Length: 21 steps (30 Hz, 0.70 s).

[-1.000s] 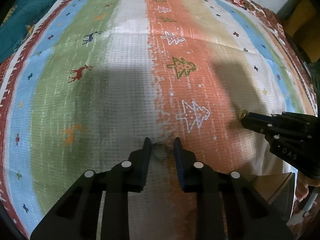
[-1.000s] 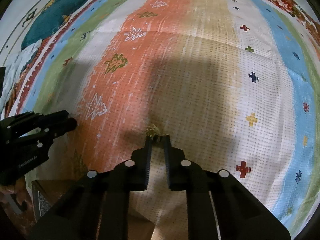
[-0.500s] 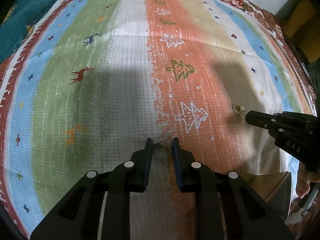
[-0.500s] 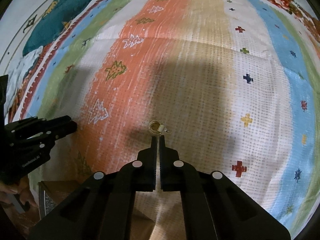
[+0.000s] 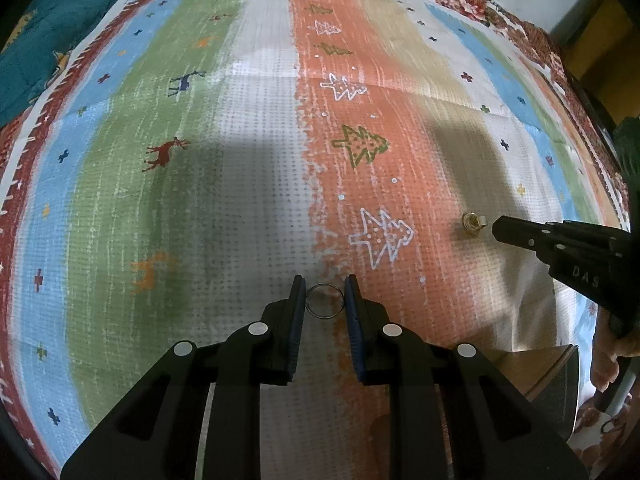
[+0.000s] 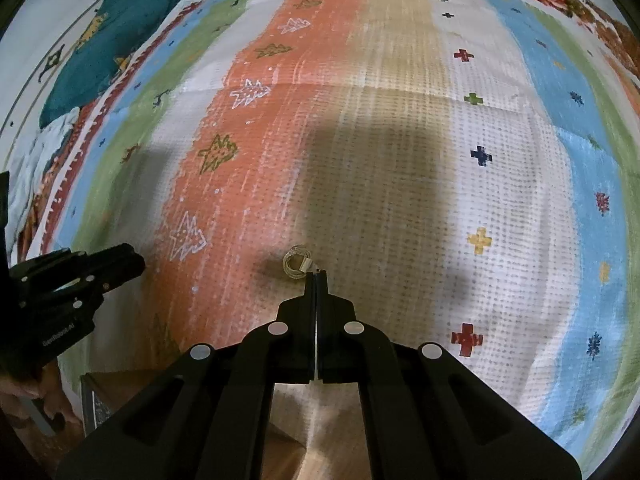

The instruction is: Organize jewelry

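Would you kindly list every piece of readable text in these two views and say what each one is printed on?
"DAS": white letters on the black body of the right gripper, left wrist view; possibly cut off.
Small white lettering on the black body of the left gripper, right wrist view: too blurred to read.
Nothing else carries text.

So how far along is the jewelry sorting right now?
Nothing looks put away yet. The thin silver ring lies on the striped cloth between the open left gripper fingers, not yet pinched. The right gripper is shut and empty, its tips just short of the small gold ring. Both rings remain to be picked up and stored.
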Motion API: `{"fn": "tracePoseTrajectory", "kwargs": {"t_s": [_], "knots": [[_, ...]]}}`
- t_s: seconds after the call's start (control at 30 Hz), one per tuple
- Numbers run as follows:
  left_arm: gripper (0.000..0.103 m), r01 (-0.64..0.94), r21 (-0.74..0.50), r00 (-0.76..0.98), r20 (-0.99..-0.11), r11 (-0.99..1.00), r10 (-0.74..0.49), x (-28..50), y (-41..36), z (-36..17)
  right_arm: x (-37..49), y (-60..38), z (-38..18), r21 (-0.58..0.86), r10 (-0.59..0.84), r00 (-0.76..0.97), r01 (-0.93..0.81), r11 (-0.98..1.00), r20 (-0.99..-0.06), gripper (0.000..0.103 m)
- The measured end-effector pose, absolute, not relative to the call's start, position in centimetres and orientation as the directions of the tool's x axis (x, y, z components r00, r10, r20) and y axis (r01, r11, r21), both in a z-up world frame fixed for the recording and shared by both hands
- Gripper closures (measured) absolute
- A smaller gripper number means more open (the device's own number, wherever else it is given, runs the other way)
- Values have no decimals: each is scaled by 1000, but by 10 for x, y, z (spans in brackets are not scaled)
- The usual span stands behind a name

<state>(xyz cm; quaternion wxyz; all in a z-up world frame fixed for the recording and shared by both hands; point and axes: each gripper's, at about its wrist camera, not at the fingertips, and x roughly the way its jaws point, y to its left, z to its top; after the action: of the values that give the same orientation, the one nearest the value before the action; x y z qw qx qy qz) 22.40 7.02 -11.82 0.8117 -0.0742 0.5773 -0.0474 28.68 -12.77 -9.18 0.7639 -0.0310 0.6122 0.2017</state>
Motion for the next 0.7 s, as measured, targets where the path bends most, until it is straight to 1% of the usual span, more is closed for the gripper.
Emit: {"fn": "tracePoseTrajectory", "kwargs": {"t_s": [0.07,0.1,0.13,0.17,0.7], "knots": [[84,-8,-176,328,-930,984,-164,224,69,-118,287,-127,-93,197,267,164,-348,916,-950,99],[84,-6,-176,327,-930,984,-164,224,69,-118,287,-125,-94,197,267,163,-353,915,-950,87],[84,-4,-177,327,-930,984,-165,224,69,-118,286,-124,-94,194,268,167,-361,912,-949,69],[84,-4,-177,327,-930,984,-166,224,68,-119,285,-123,-93,191,269,172,-367,910,-948,65],[84,-4,-186,328,-929,983,-175,226,69,-118,295,-111,-103,182,260,155,-391,902,-953,65]]}}
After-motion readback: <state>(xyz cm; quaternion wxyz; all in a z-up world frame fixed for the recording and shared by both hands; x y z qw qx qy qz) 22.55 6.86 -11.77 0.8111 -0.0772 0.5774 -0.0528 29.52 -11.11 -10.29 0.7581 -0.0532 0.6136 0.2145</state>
